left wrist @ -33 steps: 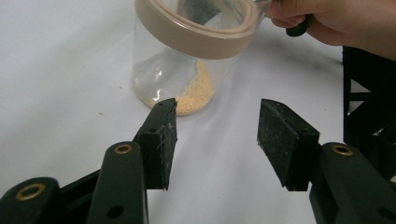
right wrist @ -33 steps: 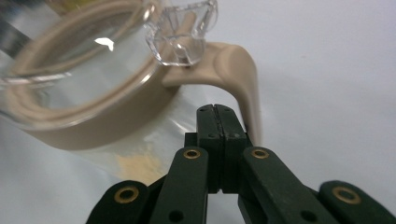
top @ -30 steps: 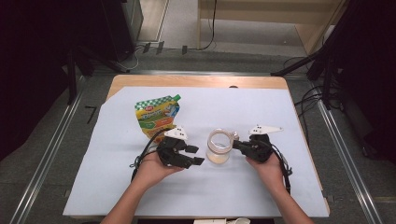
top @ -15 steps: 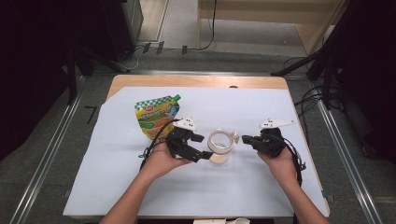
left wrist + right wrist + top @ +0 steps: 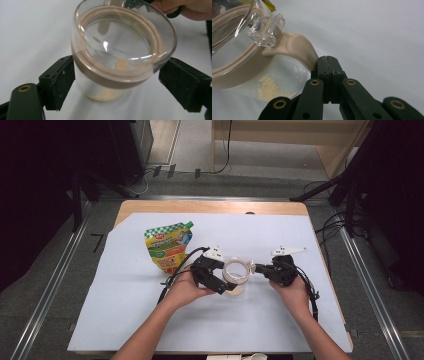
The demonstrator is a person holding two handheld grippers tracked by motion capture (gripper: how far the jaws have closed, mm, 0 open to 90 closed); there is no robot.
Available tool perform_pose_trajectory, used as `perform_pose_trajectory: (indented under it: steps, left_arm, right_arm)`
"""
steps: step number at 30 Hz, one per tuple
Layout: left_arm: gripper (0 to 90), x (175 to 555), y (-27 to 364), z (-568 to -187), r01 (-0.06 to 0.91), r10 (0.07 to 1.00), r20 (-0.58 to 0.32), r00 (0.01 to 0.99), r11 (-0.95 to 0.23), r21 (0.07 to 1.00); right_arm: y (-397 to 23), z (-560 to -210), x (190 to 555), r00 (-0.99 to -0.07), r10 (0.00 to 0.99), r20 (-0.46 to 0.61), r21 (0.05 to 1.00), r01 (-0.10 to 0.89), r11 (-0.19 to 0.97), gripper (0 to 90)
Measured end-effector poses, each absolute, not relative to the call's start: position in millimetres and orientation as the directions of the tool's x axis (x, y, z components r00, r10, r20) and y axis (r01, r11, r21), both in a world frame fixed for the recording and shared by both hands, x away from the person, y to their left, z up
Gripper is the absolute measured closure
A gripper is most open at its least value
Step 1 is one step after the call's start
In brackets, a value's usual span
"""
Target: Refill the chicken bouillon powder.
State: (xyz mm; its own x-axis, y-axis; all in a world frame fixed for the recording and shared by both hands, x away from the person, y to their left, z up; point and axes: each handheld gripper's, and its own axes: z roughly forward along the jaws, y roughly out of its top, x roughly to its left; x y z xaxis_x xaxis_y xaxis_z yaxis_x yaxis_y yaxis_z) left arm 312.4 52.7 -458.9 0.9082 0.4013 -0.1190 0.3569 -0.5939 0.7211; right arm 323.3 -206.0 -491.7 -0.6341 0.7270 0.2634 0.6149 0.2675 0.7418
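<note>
The glass jar (image 5: 117,55) looks fragile and slick. The left tool (image 5: 117,82), just opened, straddles its banded waist untouching; the right tool (image 5: 327,65) clamps its tab (image 5: 297,50).

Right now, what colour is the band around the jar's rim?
Beige-tan, on the jar; the band shows best in the left gripper view.

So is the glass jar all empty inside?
No, a little heap of yellowish powder lies at the bottom of the glass jar.
</note>
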Motion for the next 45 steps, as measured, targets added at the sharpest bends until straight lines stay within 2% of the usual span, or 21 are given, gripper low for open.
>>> perform_pose_trajectory:
  steps: [3,23,27,40,42,43,45]
  left_arm:
    - [11.6,311.1,46.1,-459.8,0.343,0.413,-0.086,0.907,-0.604,0.719]
    - [10.6,313.7,38.6,-452.4,0.385,0.434,-0.105,0.895,-0.631,0.674]
    - [10.4,311.7,38.3,-447.8,0.359,0.434,-0.073,0.898,-0.625,0.693]
    - [11.7,314.9,34.3,-426.1,0.328,0.410,-0.062,0.910,-0.619,0.713]
    - [13.3,316.2,33.8,-420.3,0.332,0.397,-0.090,0.913,-0.598,0.729]
    - [19.5,316.1,33.0,-417.5,0.334,0.393,-0.105,0.914,-0.580,0.743]
    - [22.1,316.1,28.9,-412.9,0.325,0.390,-0.096,0.916,-0.581,0.746]
  right_arm:
    - [-204.6,-490.1,321.4,-0.632,0.735,0.247,0.747,0.607,0.270,90.0]
    - [-203.8,-488.2,319.0,-0.630,0.740,0.237,0.753,0.600,0.270,90.0]
    - [-203.3,-488.2,318.8,-0.632,0.740,0.229,0.754,0.596,0.276,90.0]
    - [-203.6,-488.1,318.9,-0.628,0.741,0.238,0.752,0.602,0.268,90.0]
    - [-203.6,-487.9,318.7,-0.629,0.739,0.242,0.754,0.601,0.266,90.0]
    - [-203.7,-487.4,318.3,-0.628,0.741,0.239,0.753,0.602,0.267,90.0]
    - [-203.9,-487.3,318.4,-0.631,0.738,0.240,0.755,0.599,0.267,90.0]
